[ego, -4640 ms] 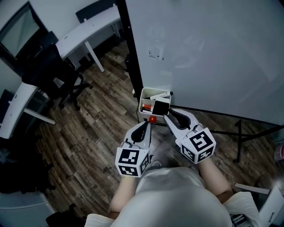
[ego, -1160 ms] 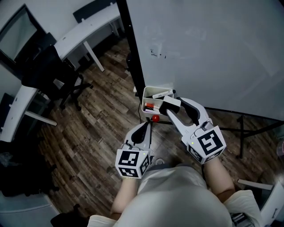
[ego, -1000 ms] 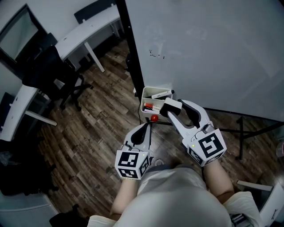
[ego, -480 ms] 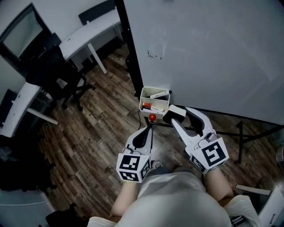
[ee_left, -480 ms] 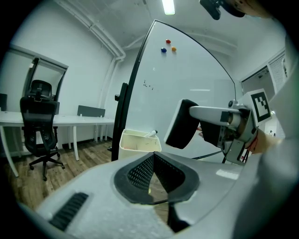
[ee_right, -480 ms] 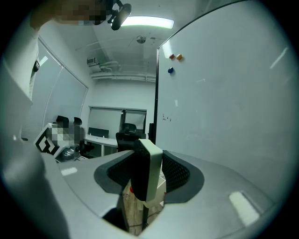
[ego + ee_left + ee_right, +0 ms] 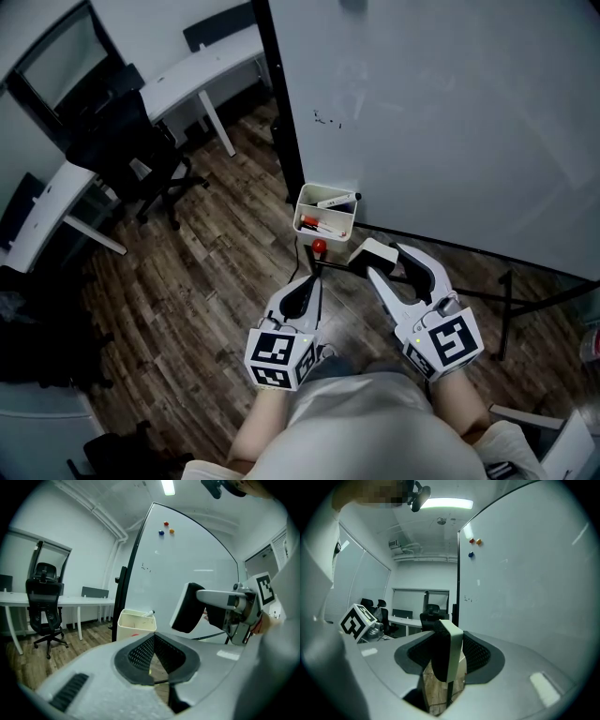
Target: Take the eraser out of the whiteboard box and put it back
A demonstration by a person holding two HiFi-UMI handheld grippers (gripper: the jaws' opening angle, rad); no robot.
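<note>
The eraser point(image 7: 367, 249), white-backed with a dark felt face, is clamped between the jaws of my right gripper point(image 7: 382, 259). It hangs in the air below and right of the white box point(image 7: 307, 199), clear of it. That box hangs at the whiteboard's lower left corner and holds a marker point(image 7: 336, 200) and something red. In the right gripper view the eraser point(image 7: 453, 639) stands upright between the pads point(image 7: 478, 651). The left gripper view shows the eraser point(image 7: 190, 606) to the right of the box point(image 7: 136, 625). My left gripper point(image 7: 308, 281) is shut and empty, below the box.
A large whiteboard point(image 7: 450, 112) on a black stand fills the upper right. A red knob point(image 7: 319, 247) sits just under the box. A black office chair point(image 7: 131, 150) and white desks point(image 7: 202, 70) stand to the left on the wooden floor.
The right gripper has drawn back from the box toward me with the eraser in it. The left gripper has also pulled back a little. Earlier the eraser was at the box.
</note>
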